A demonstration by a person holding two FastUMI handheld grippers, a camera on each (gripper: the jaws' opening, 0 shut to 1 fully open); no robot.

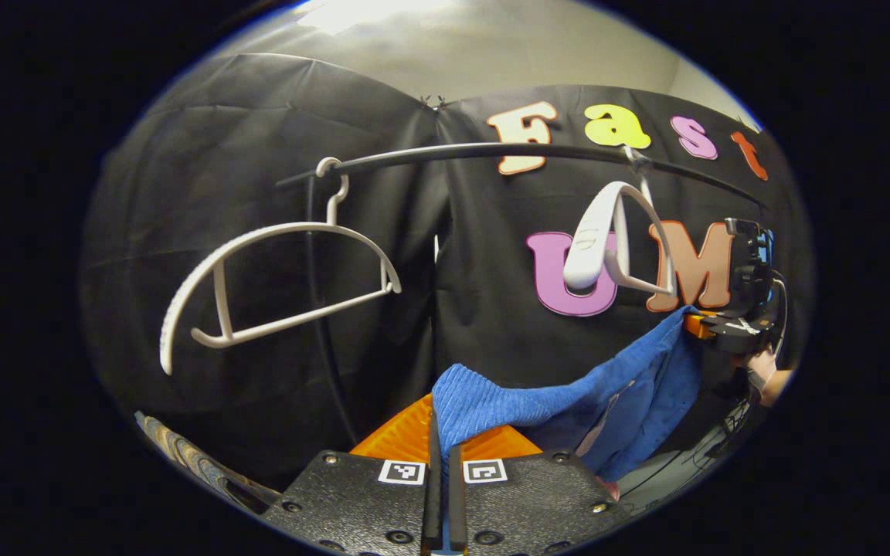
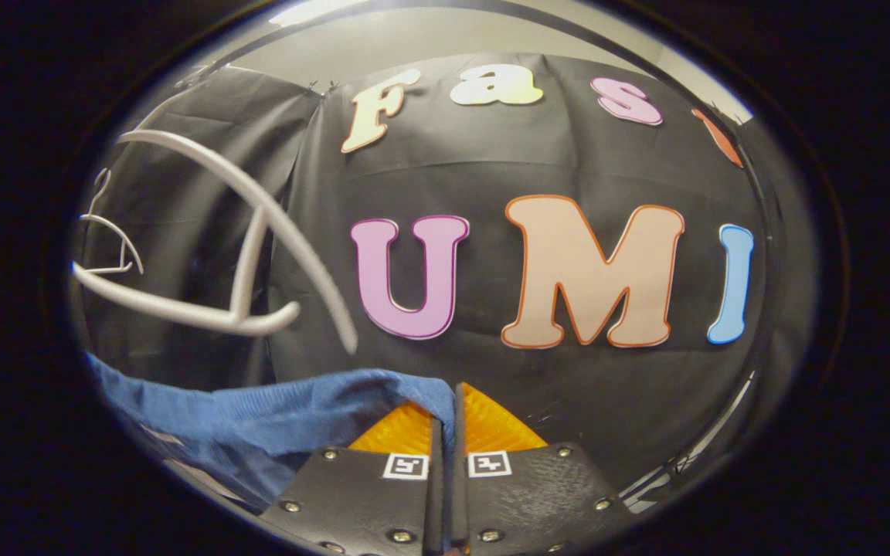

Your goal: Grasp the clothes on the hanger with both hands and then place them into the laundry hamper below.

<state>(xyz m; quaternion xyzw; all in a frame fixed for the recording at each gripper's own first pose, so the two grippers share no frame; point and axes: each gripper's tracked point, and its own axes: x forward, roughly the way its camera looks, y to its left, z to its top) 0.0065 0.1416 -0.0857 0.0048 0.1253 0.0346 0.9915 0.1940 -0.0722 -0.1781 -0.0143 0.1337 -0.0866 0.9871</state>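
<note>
Cloth is already in both of your grips: in the left gripper view your left gripper (image 1: 440, 432) has its 2 fingers pressed together on a ribbed edge of the blue garment (image 1: 607, 394); in the right gripper view your right gripper (image 2: 449, 421) pinches another edge of it the same way, the cloth trailing off to the lower left. So the grasp with both hands looks done, and the garment appears to be off its hanger, stretched between the 2 grippers and sagging in the middle; what remains, as I judge it, is the whole lowering and the release into the laundry hamper. Something woven sits at the lower left rim of the left gripper view, possibly the hamper, but I cannot tell.

Your left gripper points slightly upward at the booth wall; farther off it sees your right gripper, with your hand (image 1: 763, 378) below it, raised higher at the garment's far corner. Beyond hang the near white hanger (image 1: 607, 239), bare and swung edge-on, the far white hanger (image 1: 275, 286), also bare, and the dark rail (image 1: 491, 152) carrying both.
</note>
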